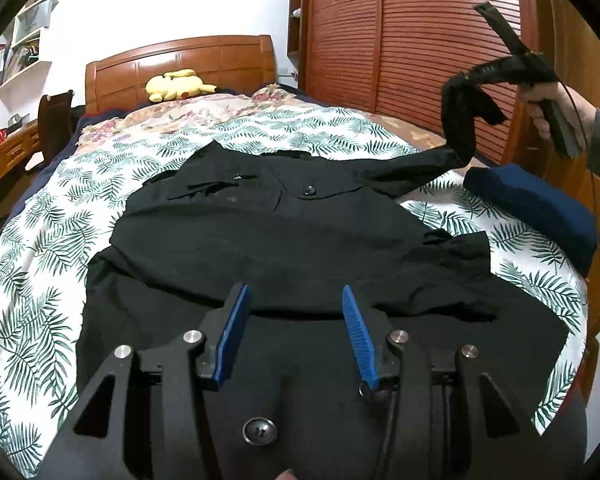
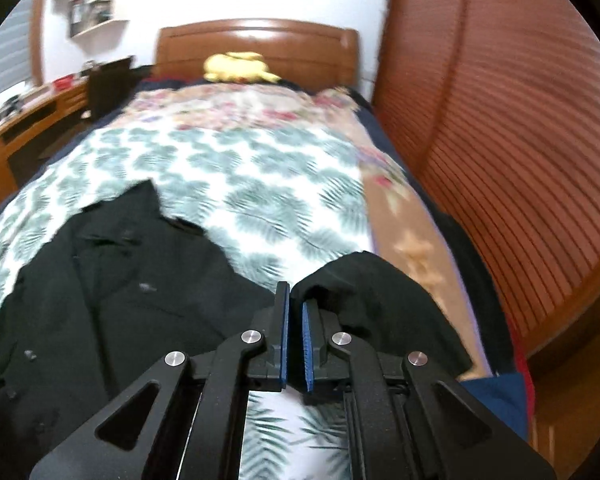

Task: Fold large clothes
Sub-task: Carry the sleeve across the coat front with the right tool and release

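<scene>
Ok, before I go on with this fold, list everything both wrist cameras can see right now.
coat: one, black, spread on the bed, buttons showing
sleeve: one, black, lifted off the bed on the wardrobe side
bedspread: one, white with green leaves, under the coat
floral blanket: one, pink and cream, toward the headboard
plush toy: one, yellow, against the headboard
headboard: one, brown wood
navy bundle: one, dark blue, bed edge by the wardrobe
wardrobe: one, red-brown, slatted doors
wall shelves: white, upper left
desk: one, wooden, beside the bed
left gripper: blue pads, open above the coat's hem
right gripper: shut on the sleeve
hand: one, holding the right gripper's handle
</scene>
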`<state>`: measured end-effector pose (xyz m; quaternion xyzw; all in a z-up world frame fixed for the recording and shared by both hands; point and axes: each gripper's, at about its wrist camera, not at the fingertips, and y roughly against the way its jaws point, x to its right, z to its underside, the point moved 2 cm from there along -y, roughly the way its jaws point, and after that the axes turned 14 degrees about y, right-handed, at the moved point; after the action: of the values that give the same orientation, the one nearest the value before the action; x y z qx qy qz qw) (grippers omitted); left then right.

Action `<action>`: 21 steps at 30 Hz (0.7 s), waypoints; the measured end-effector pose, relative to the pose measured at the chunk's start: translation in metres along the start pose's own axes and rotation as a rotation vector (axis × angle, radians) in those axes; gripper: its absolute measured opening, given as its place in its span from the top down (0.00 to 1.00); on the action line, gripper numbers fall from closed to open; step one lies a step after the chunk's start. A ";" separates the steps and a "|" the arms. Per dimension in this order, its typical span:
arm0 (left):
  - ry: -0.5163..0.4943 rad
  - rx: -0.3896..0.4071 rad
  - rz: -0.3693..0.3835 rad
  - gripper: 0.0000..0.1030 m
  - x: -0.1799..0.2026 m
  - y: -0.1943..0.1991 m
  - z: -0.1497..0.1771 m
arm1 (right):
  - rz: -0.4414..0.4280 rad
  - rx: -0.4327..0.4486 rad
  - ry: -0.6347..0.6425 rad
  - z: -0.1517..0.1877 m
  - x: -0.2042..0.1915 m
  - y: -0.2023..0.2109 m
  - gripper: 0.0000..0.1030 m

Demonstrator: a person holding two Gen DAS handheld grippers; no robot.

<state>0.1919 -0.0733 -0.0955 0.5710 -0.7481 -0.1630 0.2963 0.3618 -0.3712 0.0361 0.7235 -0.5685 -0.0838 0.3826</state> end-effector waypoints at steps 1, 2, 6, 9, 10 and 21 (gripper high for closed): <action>0.003 0.004 0.002 0.54 -0.002 0.003 0.000 | -0.005 0.008 0.011 -0.003 -0.007 0.002 0.97; 0.005 0.008 0.004 0.54 -0.003 0.006 -0.001 | -0.014 0.024 0.030 -0.012 -0.020 0.008 0.97; 0.017 0.025 0.009 0.54 -0.011 0.016 -0.003 | -0.046 0.067 0.080 -0.034 -0.058 0.022 0.97; 0.024 0.035 0.005 0.54 -0.018 0.025 -0.002 | -0.069 0.094 0.120 -0.047 -0.086 0.032 0.97; 0.027 0.037 0.004 0.54 -0.021 0.027 -0.002 | -0.080 0.104 0.132 -0.052 -0.096 0.035 0.97; 0.063 0.073 -0.025 0.54 -0.052 0.054 0.000 | -0.233 0.191 0.275 -0.081 -0.213 0.062 0.97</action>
<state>0.1596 -0.0082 -0.0773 0.5955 -0.7366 -0.1214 0.2967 0.2879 -0.1490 0.0658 0.8221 -0.4285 0.0264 0.3740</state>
